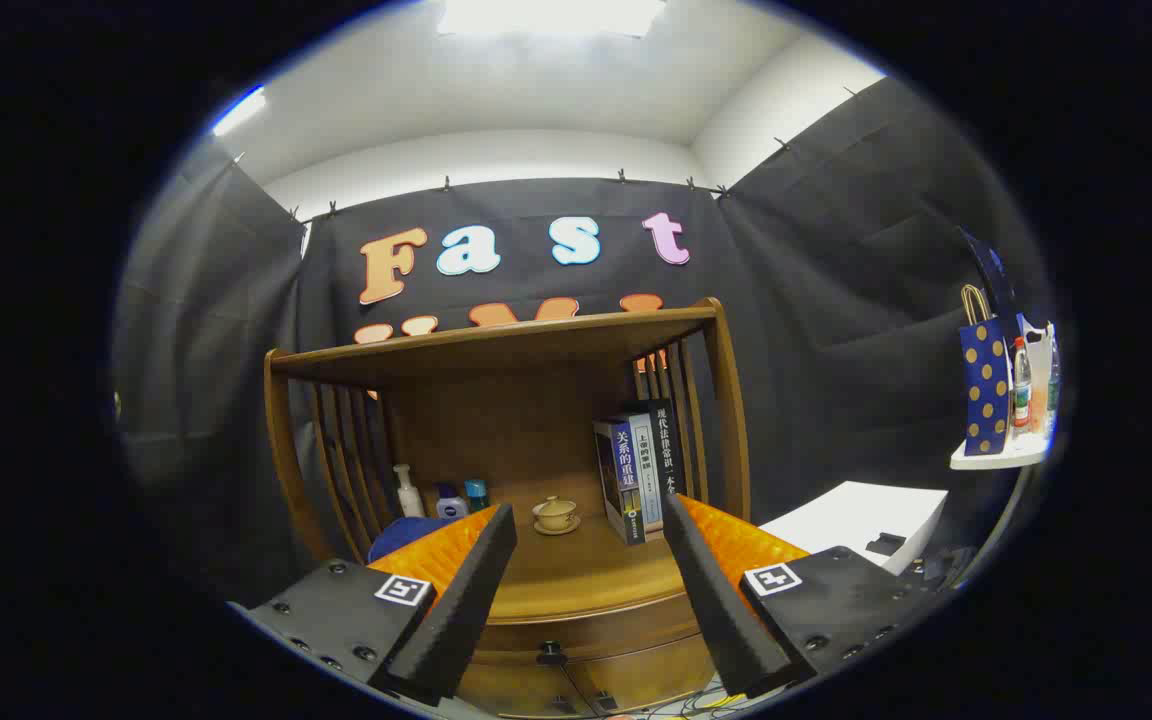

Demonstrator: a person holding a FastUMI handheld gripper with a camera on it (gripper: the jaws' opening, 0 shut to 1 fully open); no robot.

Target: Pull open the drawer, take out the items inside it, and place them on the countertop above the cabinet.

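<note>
**Jaws spread wide before the closed drawer**

The gripper [588, 590] hung in front of a wooden cabinet [506, 370], its jaws released and parted wide, with nothing between them. Both fingers [456, 610] pointed toward the cabinet, and none of them touched it.

The drawer [586, 625] sat low between the fingers, just under the front edge of the surface [586, 580], and it looked shut. A small dark handle [550, 655] showed on the front of it, near the middle. What lay inside the drawer could not be seen.

On the surface, beyond the fingers, a small cup on a saucer [556, 515] stood near the middle. To the right of it a few books [641, 470] stood upright against the slatted side of the cabinet. At the far left stood a white pump bottle [408, 492], with two smaller bottles [463, 498] just beside it. A blue thing [401, 535] lay near the left finger, partly hidden by it.

Well off to the right, a white shelf [998, 458] carried a blue dotted gift bag [986, 385] and a water bottle [1021, 385]. A white box [861, 515] sat lower, nearer the cabinet.
</note>
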